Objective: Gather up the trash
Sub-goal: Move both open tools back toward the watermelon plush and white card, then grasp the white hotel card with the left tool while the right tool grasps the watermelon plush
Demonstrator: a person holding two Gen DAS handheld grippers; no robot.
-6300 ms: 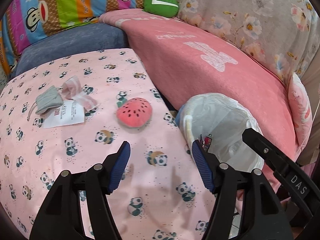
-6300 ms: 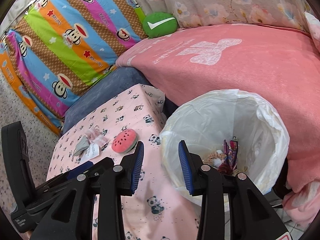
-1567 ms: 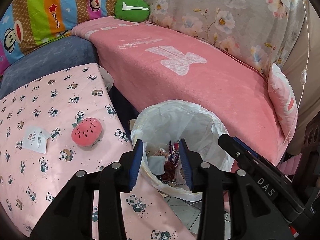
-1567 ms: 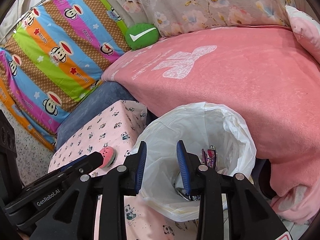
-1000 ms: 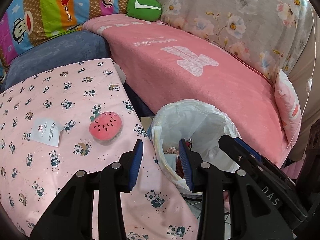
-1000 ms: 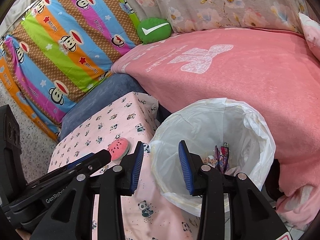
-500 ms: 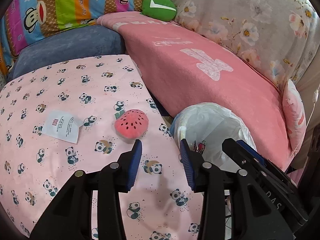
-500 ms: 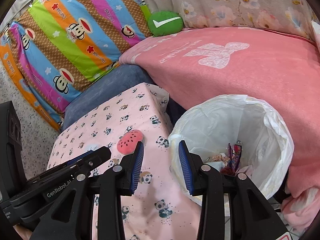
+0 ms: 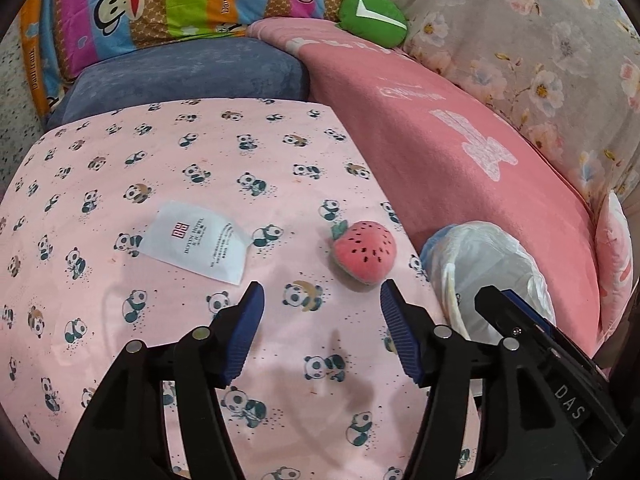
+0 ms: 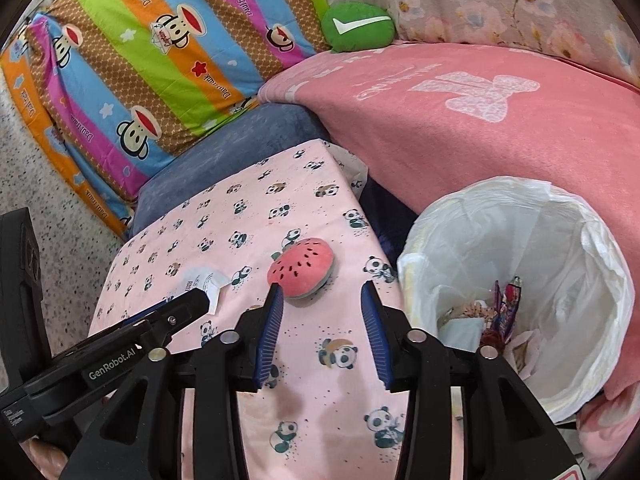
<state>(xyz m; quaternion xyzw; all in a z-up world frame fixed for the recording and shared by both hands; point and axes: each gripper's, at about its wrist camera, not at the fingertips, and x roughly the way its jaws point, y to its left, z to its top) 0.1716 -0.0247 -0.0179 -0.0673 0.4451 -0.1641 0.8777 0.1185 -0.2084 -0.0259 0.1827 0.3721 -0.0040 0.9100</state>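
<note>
Trash bin, bag-lined and holding wrappers, stands just off the table's right edge. Paper slip lies mid-table, ahead and left of the left gripper, whose jaws have just been opening, empty. Right gripper, jaws likewise parting and empty, hovers just short of a watermelon toy.

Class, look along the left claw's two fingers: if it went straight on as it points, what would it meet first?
Probably the bare panda-print cloth between the white paper packet and the watermelon plush; the open left claw holds nothing. Depth is uncertain.
</note>
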